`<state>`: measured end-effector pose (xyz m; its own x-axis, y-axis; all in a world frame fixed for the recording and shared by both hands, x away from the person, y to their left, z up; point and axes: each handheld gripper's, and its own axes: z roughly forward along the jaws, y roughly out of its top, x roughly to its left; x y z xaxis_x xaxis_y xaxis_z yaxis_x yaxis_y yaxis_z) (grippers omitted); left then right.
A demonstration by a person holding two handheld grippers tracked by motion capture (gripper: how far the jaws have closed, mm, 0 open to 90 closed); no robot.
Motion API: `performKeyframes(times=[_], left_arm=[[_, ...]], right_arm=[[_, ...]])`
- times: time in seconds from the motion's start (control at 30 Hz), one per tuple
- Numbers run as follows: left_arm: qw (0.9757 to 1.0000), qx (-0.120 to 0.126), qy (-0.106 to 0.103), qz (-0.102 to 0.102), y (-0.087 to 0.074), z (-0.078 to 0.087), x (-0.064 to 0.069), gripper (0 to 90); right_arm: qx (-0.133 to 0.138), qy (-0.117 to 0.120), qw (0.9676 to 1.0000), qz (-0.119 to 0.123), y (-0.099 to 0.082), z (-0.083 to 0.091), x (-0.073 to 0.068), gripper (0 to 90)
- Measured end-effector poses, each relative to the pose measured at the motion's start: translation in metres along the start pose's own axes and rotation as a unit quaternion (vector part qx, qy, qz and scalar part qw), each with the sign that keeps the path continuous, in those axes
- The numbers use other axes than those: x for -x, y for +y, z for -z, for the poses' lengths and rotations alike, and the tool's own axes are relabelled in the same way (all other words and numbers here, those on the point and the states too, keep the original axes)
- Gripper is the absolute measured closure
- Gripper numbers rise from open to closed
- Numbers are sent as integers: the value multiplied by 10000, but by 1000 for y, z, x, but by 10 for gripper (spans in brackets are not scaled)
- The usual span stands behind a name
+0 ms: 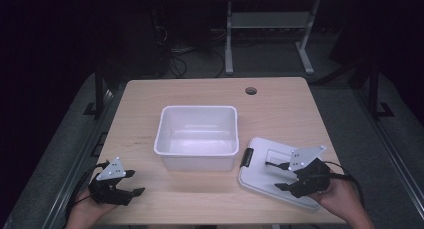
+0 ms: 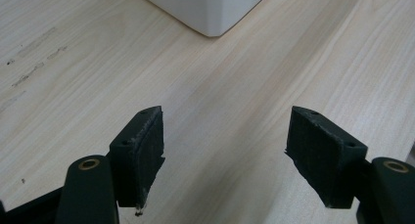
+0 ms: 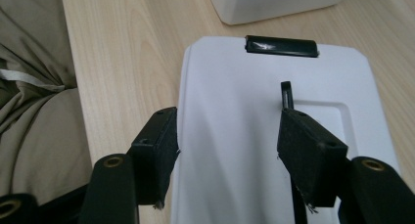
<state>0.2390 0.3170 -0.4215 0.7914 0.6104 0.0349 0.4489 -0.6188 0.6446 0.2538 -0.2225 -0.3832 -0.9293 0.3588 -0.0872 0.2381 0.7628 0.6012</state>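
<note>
My right tongs (image 3: pixel 227 136) hover spread over the white lid (image 1: pixel 272 171), which lies flat on the bench (image 1: pixel 140 96) beside the open tub (image 1: pixel 196 139). I should pinch one lid edge squarely. My left tongs (image 1: pixel 134 182) wait spread, empty.

I see the white lid (image 1: pixel 267 171) lying flat on the table (image 1: pixel 280 104), just right of the bin (image 1: pixel 197 136), at the front right. It has a black clasp (image 1: pixel 246 157) on its end nearest the bin. The bin is white, open-topped, upright and empty at the table's middle.
</note>
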Motion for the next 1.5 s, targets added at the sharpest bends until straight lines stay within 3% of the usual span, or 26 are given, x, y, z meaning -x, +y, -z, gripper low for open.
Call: performKeyframes(times=[1.03, 1.5], left_arm=[[10000, 60, 25, 27, -1, 4, 0, 303], [10000, 55, 46, 7, -2, 4, 0, 304]], right_arm=[[-213, -74, 9996, -153, -1, -12, 29, 439], [-398, -77, 9991, -79, -4, -21, 36, 580]])
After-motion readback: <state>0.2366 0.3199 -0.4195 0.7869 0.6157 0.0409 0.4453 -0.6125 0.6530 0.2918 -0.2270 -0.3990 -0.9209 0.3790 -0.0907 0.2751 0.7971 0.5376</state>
